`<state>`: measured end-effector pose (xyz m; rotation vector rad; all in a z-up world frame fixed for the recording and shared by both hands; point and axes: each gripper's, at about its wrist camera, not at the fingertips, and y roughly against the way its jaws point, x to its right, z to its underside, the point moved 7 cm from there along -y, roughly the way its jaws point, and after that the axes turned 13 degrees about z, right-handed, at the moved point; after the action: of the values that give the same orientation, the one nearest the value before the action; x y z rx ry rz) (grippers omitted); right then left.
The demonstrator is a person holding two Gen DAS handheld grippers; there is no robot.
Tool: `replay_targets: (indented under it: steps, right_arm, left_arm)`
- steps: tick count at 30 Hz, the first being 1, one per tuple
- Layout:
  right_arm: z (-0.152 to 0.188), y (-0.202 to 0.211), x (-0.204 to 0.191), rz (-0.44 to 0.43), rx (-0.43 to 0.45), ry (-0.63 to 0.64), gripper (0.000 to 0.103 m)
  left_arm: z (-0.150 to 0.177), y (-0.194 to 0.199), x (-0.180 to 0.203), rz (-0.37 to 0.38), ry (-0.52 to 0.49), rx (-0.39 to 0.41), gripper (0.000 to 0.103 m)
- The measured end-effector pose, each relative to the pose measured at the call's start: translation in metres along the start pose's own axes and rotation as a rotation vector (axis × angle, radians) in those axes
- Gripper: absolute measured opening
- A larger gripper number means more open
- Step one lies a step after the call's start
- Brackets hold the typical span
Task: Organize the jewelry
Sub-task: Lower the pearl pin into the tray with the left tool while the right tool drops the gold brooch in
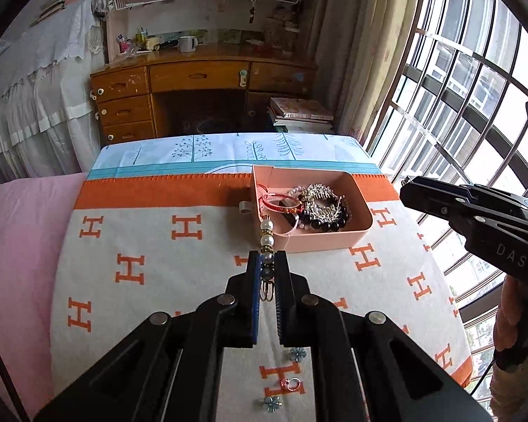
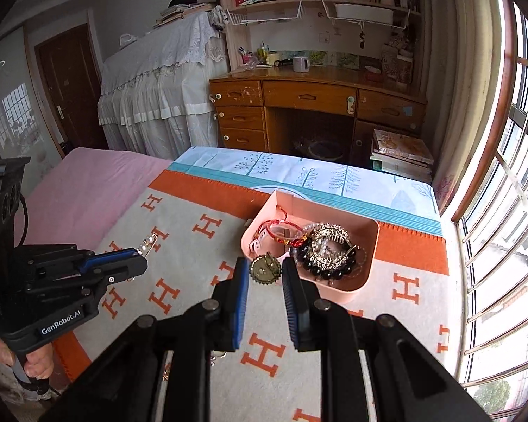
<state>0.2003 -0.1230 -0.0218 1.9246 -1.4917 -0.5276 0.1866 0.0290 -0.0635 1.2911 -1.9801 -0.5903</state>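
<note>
Pink tray (image 1: 334, 242) on the orange-and-white H-print blanket (image 1: 151, 246) already holds most of the jewelry.

The left gripper (image 1: 267, 263) is narrowed onto a pearl bead pin (image 1: 266, 242), clamped at its near end, its far tip over the tray's near-left rim. The right gripper (image 2: 264, 274) stands partly spread around a round gold brooch (image 2: 265, 270); I cannot tell whether the pads touch it. Best carry the pin over the rim before letting go. 2 blue flower earrings (image 1: 298, 353) and 1 small hoop (image 1: 292, 384) wait nearby.
</note>
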Motion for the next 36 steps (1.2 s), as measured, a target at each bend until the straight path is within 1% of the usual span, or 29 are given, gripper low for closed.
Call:
replay_targets:
  steps: [2, 5, 8, 11, 14, 17, 21, 24, 26, 27, 29, 32, 36]
  right_arm:
    - [-0.018, -0.003, 0.013, -0.004, 0.001, -0.036, 0.019]
    - [-0.034, -0.019, 0.024, -0.037, -0.023, -0.086, 0.019]
    - [-0.037, -0.046, 0.023, -0.073, -0.074, -0.115, 0.019]
    - [-0.027, -0.078, 0.017, -0.111, -0.151, -0.136, 0.019]
    - [-0.017, -0.105, 0.011, -0.127, -0.211, -0.143, 0.02]
    - [-0.007, -0.124, 0.005, -0.15, -0.26, -0.154, 0.02]
    - [0.002, -0.137, 0.002, -0.163, -0.293, -0.159, 0.02]
    - [0.005, -0.14, 0.001, -0.164, -0.297, -0.161, 0.02]
    - [0.005, -0.14, 0.0, -0.167, -0.299, -0.161, 0.02]
    - [0.005, -0.141, 0.0, -0.167, -0.299, -0.162, 0.02]
    - [0.005, -0.141, -0.001, -0.17, -0.302, -0.162, 0.02]
    - [0.005, -0.143, -0.005, -0.176, -0.31, -0.159, 0.02]
    - [0.003, -0.147, -0.012, -0.18, -0.317, -0.157, 0.02]
  left_arm:
    - [-0.022, -0.007, 0.007, 0.004, -0.019, 0.01, 0.005]
    - [-0.052, -0.026, 0.013, 0.015, -0.027, 0.004, 0.005]
    - [-0.069, -0.055, 0.013, 0.043, -0.017, -0.04, 0.005]
    - [-0.07, -0.089, 0.009, 0.053, -0.009, -0.114, 0.005]
    - [-0.059, -0.119, 0.003, 0.06, 0.01, -0.19, 0.005]
    - [-0.046, -0.139, -0.008, 0.072, 0.036, -0.235, 0.005]
    - [-0.037, -0.152, -0.018, 0.098, 0.065, -0.27, 0.005]
    - [-0.034, -0.156, -0.023, 0.108, 0.074, -0.28, 0.013]
    - [-0.034, -0.154, -0.024, 0.107, 0.072, -0.272, 0.023]
    - [-0.035, -0.152, -0.024, 0.104, 0.071, -0.266, 0.025]
    - [-0.036, -0.147, -0.026, 0.095, 0.074, -0.252, 0.032]
    - [-0.038, -0.14, -0.033, 0.066, 0.075, -0.23, 0.039]
    - [-0.039, -0.126, -0.042, 0.036, 0.073, -0.21, 0.042]
